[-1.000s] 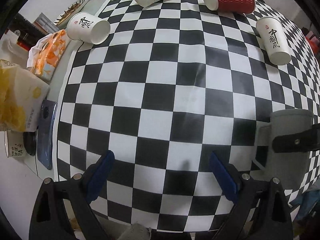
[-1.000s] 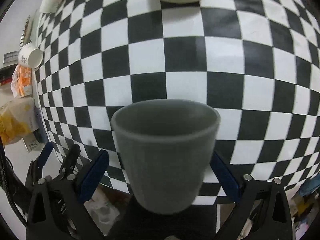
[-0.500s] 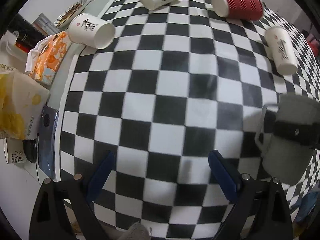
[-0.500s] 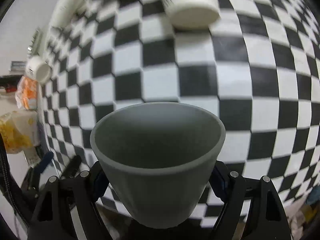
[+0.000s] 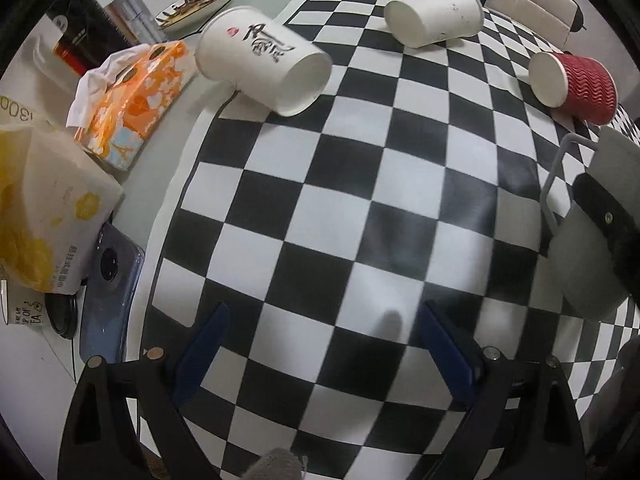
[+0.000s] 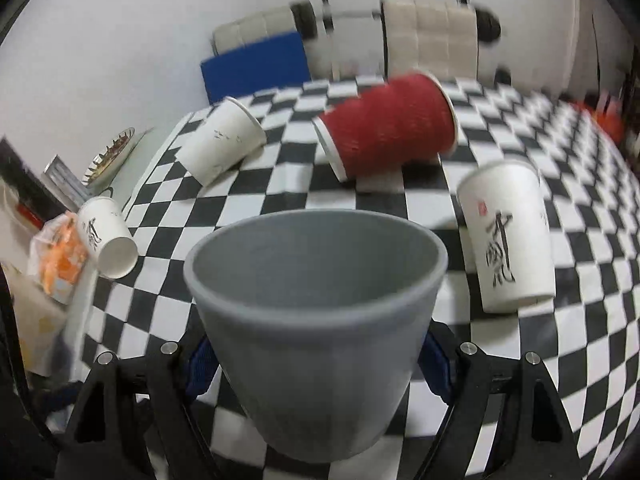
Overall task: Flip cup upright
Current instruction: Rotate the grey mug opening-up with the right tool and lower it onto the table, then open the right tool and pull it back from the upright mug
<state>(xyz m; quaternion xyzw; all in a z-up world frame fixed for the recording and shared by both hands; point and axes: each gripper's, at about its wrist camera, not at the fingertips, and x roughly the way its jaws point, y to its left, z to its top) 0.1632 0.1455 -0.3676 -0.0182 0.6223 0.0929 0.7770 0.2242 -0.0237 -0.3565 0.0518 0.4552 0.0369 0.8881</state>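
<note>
My right gripper point(image 6: 316, 354) is shut on a grey mug point(image 6: 316, 280), held with its mouth up and slightly tilted above the checkered cloth. The mug also shows at the right edge of the left wrist view point(image 5: 592, 232), with a black finger across its side. My left gripper point(image 5: 320, 332) is open and empty, low over the cloth near its front edge.
Paper cups lie on their sides: a red one point(image 6: 388, 132), a plain white one point(image 6: 220, 140), a printed one at the right point(image 6: 506, 240), and a printed one at the cloth's left edge point(image 5: 260, 76). Tissue packs point(image 5: 132, 96), a phone point(image 5: 108, 292) and a plate point(image 5: 196, 4) sit left of the cloth.
My right gripper has closed on the grey mug and tipped it and the camera up, so the far cups and wall came into view. My left gripper moved forward and left.
</note>
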